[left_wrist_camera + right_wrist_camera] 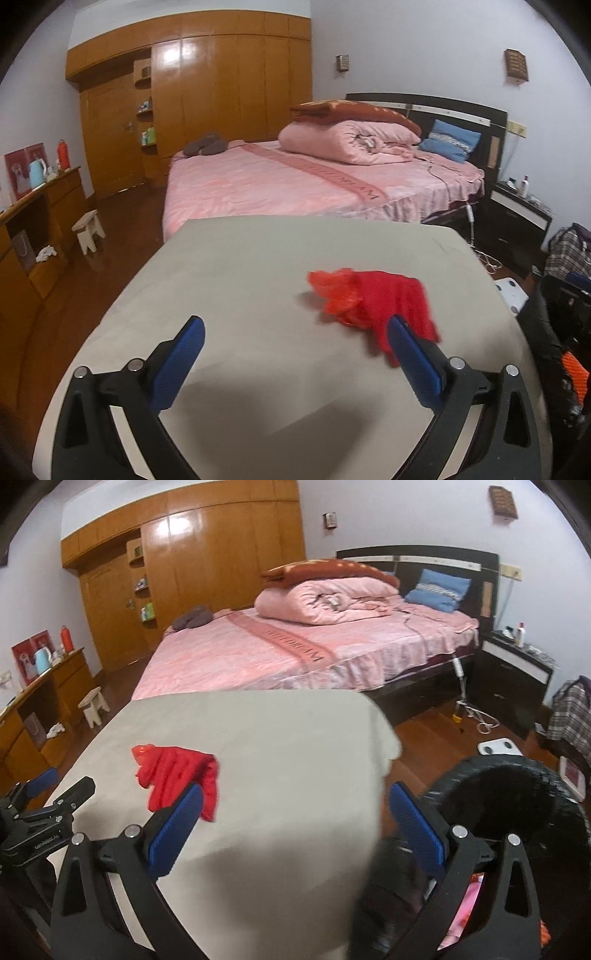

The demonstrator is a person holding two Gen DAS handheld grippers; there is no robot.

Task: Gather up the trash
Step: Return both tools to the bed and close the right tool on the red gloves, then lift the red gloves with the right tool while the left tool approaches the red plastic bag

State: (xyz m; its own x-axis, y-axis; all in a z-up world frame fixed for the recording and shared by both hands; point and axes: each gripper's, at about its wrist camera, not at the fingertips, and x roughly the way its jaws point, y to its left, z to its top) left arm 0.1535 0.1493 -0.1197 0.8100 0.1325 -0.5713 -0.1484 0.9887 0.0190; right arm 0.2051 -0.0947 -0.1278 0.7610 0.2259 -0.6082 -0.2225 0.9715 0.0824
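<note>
One red bag (373,302) lies on the table (240,266) at 1 o'clock of the left gripper (295,362) — jaws wide, empty. Right gripper (295,830) likewise wide. Risk — thin plastic slipping from a shallow pinch.

The red bag (373,302) lies partly behind the left gripper's (295,343) right finger, so its near edge is hidden. From the right wrist, the black bin (517,794) is smeared with blur and cut off at the lower right; the pink stuff (463,912) inside cannot be made out. The desk's (258,757) near edge runs out of view below.
</note>
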